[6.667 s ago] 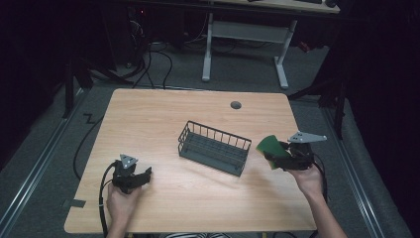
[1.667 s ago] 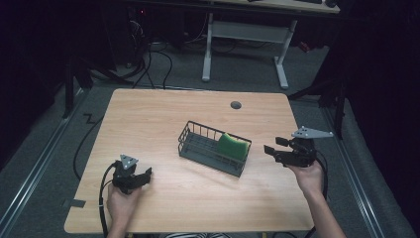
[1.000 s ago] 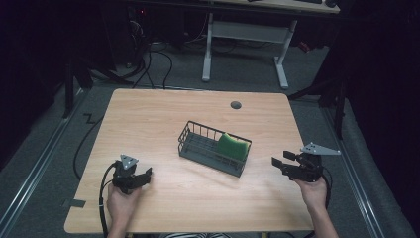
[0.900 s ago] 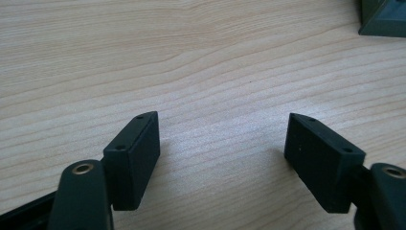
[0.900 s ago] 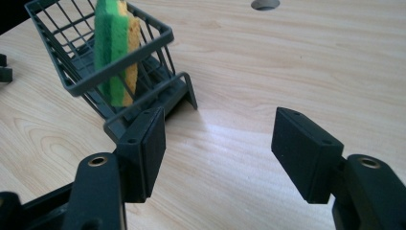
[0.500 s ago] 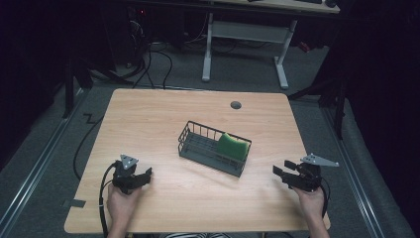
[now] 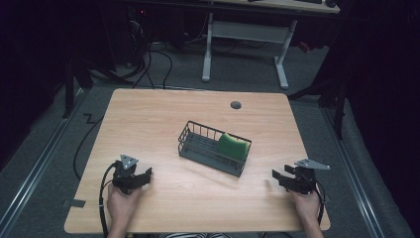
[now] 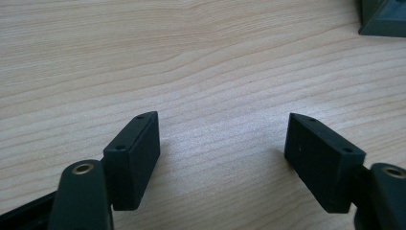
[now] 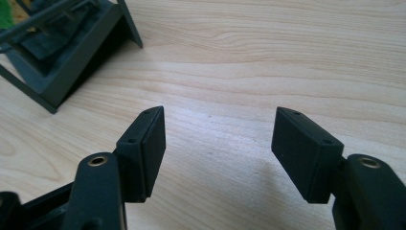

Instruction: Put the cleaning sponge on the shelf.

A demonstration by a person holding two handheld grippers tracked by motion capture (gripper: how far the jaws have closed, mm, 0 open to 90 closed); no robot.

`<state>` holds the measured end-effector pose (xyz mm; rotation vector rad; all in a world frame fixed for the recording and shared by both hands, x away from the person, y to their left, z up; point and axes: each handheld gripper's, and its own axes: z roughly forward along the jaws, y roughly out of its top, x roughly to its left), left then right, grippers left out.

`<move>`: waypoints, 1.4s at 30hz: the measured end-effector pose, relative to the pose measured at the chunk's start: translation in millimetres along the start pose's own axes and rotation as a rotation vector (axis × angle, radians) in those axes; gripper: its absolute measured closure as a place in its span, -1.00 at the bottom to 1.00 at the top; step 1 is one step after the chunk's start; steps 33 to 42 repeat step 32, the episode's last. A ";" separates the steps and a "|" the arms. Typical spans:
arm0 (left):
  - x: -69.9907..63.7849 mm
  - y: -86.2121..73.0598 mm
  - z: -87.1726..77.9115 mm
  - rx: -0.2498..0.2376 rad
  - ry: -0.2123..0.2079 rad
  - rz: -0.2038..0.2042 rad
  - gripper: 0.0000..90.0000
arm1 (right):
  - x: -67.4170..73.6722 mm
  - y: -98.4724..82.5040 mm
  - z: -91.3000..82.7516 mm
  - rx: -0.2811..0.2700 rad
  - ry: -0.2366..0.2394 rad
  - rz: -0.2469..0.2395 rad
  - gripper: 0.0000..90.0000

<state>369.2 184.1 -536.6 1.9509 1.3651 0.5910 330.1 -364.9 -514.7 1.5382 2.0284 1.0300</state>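
wire basket (image 7: pixel 214 149) blocks table (image 7: pixel 148 119) centre; bare wood free all around it.

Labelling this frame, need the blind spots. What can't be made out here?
- Green rectangular sponge: its lower part is hidden by the dark wire basket wall in the high view; a sliver at the right gripper view's edge.
- Basket: cut off by the frame edge in both gripper views.
- Small dark round thing on the light wooden table: too small to identify.
- Room beyond: too dark.
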 end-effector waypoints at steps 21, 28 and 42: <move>0.0 0.0 -0.2 0.002 0.000 0.002 -0.37 | 8.4 -6.0 18.0 0.041 -0.108 -0.090 -0.24; 0.2 -0.2 -0.5 0.002 -0.001 0.000 -0.36 | 8.4 -6.0 18.2 0.044 -0.113 -0.082 -0.29; 0.3 -0.3 -0.7 -0.001 0.007 -0.004 -0.31 | 8.8 -6.0 18.3 0.044 -0.114 -0.079 -0.30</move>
